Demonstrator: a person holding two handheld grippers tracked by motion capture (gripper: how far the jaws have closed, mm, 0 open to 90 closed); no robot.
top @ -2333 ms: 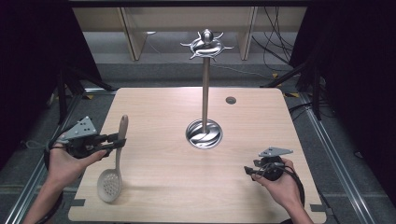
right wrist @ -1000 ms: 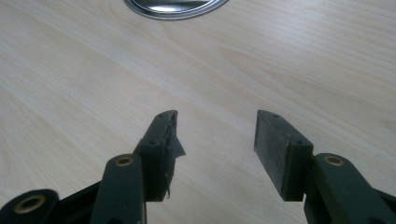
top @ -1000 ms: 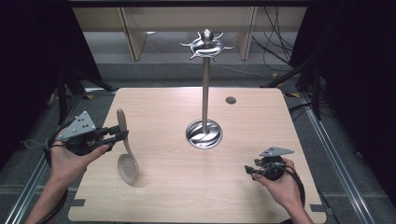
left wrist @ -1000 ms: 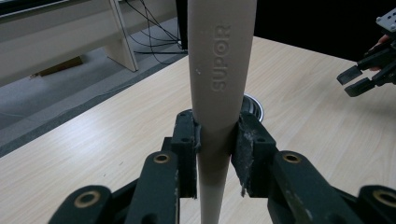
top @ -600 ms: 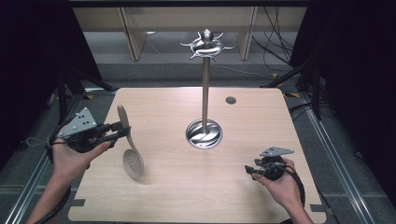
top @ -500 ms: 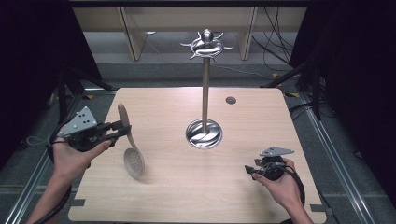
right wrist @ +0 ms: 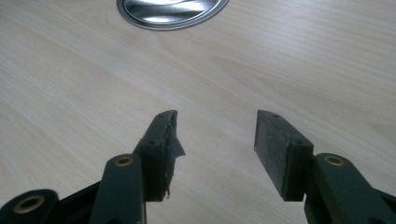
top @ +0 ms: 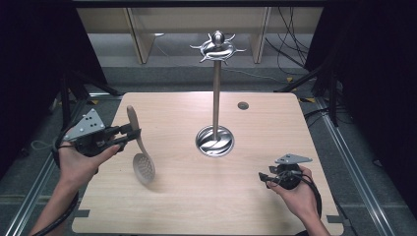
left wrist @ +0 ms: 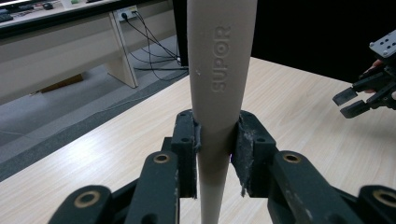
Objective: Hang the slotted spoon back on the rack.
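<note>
Left gripper (top: pixel 129 133) clamped on skimmer (top: pixel 139 150) handle, jaws pressing both sides; skimmer lifted over table's (top: pixel 255 206) left part, perforated head hanging low and tilted, close to the left edge. Wide bare wood between skimmer and stand (top: pixel 215 140), more across the near half. Right gripper (top: pixel 264 178) low near the right front corner, jaws apart, nothing between them; stand's steel base (right wrist: pixel 170 11) lies ahead of it. Small dark disc (top: pixel 243 105) by the far edge. Handle (left wrist: pixel 219 70) embossed "SUPOR".
</note>
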